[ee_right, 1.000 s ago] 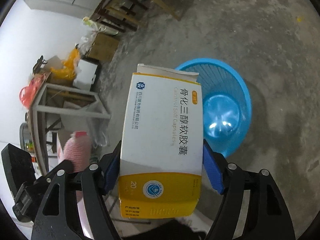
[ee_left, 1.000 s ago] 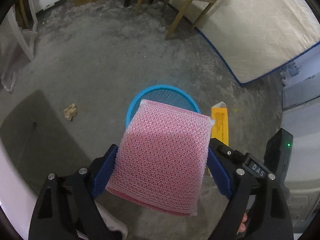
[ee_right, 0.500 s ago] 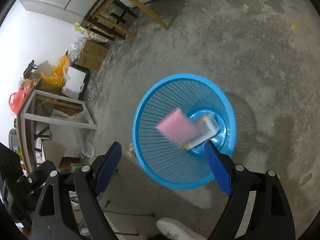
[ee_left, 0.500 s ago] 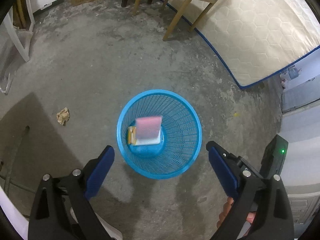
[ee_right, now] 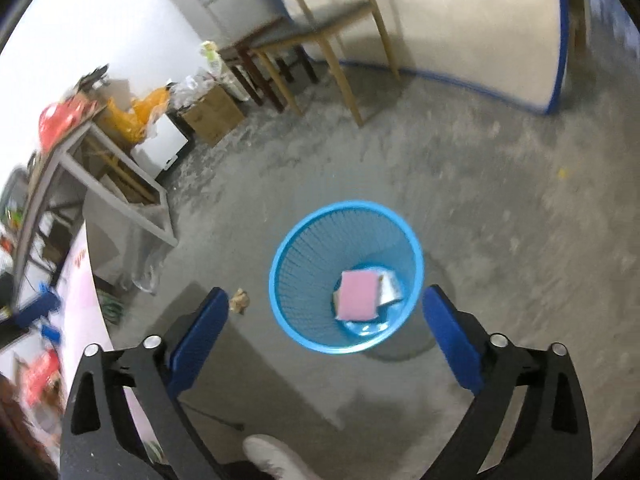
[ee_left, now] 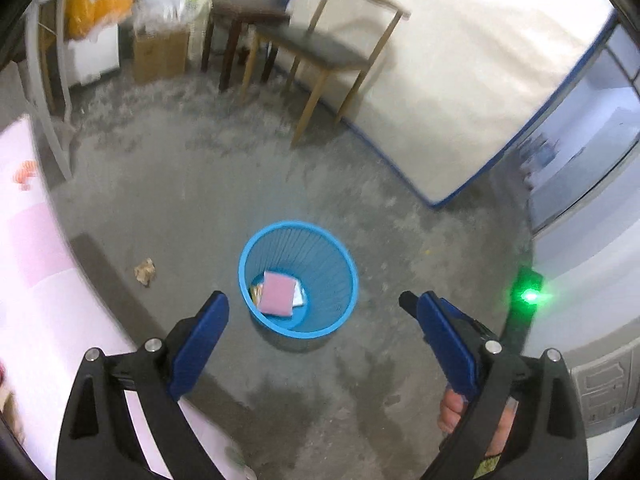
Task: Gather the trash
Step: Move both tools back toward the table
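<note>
Two wide-spread, unladen tools, left tool (ee_left: pixel 314 306) and right tool (ee_right: pixel 325 300); one blue basket (ee_right: pixel 280 280), one pink sponge (ee_right: pixel 357 295), one box (ee_right: pixel 390 290).

Wooden chair (ee_left: pixel 320 48) on grey concrete floor (ee_left: pixel 192 200), white mattress (ee_left: pixel 460 80) leaning just behind the chair, dark stool (ee_left: pixel 236 28) beside the chair, cardboard box (ee_left: pixel 158 56) near the stool, metal-framed table (ee_right: pixel 80 168) well left of the chair.

I can read no text, label, brand or number in either wrist view. The white-and-yellow cardboard box (ee_right: pixel 390 288) lying in the round blue plastic mesh basket (ee_right: pixel 304 240) is mostly covered, and any printing on it is too small and blurred.
</note>
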The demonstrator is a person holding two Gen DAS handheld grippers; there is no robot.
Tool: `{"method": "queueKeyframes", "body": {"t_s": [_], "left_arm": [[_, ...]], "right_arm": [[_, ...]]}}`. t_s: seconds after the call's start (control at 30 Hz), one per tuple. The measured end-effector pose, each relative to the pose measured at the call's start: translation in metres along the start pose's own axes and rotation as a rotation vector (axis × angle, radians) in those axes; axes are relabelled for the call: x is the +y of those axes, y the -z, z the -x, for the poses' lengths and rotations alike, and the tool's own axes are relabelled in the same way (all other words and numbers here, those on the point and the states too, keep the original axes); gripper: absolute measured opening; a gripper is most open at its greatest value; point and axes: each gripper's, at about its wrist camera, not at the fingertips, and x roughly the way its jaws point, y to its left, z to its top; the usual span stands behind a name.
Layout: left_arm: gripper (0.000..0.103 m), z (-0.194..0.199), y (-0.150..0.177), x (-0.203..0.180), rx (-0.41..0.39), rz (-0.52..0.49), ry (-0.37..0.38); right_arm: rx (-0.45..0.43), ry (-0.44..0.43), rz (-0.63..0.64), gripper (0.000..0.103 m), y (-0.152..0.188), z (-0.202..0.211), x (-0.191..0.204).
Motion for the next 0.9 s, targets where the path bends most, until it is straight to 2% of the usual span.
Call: {"method": "queueKeyframes", "body": {"t_s": [0.1,0.2,0.3,0.43,0.5,0.6,0.7,0.77,0.83,0.9], "left_arm": [[0.093,0.052,0.027,0.004,-0.078,-0.006,-0.005],[0.093,0.099,0.062,0.018,-0.146,0.026,0.011],[0.093,0.147,0.105,0.04,-0.223,0.045,-0.023],[0.093,0.203,0.17,0.071,-0.308,0.072,-0.122],[0.093,0.226,0.201,0.086,-0.332,0.101,-0.16],[0.093,0.258,0.245,0.116,-0.36,0.208,-0.21],[0.093,0.278,0.278,0.143,-0.398,0.323,-0.236],[0.093,0.286,0.293,0.16,-0.417,0.375,-0.231],[0.093,0.286,0.301,0.176,-0.426,0.43,-0.23],[0.09,0.287,0.309,0.193,-0.44,0.482,-0.214]], "right_arm": [[-0.053,0.042,0.104,0.095,0.01,0.023,0.024],[-0.092,0.016,0.202,0.095,0.022,0.046,0.053],[-0.125,-0.083,0.282,0.095,0.036,0.072,0.086],[-0.089,-0.27,0.338,0.095,0.051,0.092,0.124],[-0.057,-0.373,0.363,0.095,0.061,0.098,0.145],[0.016,-0.515,0.417,0.095,0.081,0.101,0.186],[0.135,-0.689,0.467,0.095,0.105,0.097,0.231],[0.255,-0.804,0.47,0.094,0.121,0.084,0.264],[0.354,-0.864,0.488,0.083,0.136,0.07,0.294],[0.425,-0.879,0.507,0.073,0.148,0.055,0.319]]}}
